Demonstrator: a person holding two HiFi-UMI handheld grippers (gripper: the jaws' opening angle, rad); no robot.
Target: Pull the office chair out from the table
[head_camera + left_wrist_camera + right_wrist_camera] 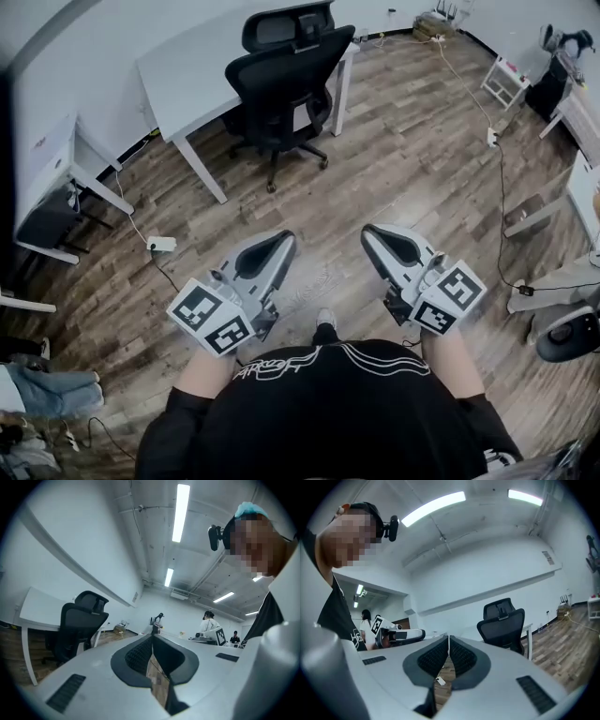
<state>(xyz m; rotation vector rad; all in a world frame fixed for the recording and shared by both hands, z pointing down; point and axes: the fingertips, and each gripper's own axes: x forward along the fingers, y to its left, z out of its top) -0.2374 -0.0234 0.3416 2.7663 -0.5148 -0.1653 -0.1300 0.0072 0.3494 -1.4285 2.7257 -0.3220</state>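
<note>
A black office chair stands tucked against the front edge of a white table at the top of the head view, its back toward me. The chair also shows in the left gripper view and in the right gripper view. My left gripper and right gripper are both shut and empty, held level side by side in front of my body. They are well short of the chair, over bare wooden floor.
A second white desk stands at the left, more white furniture at the right. A power strip and cables lie on the floor. Other people stand across the room.
</note>
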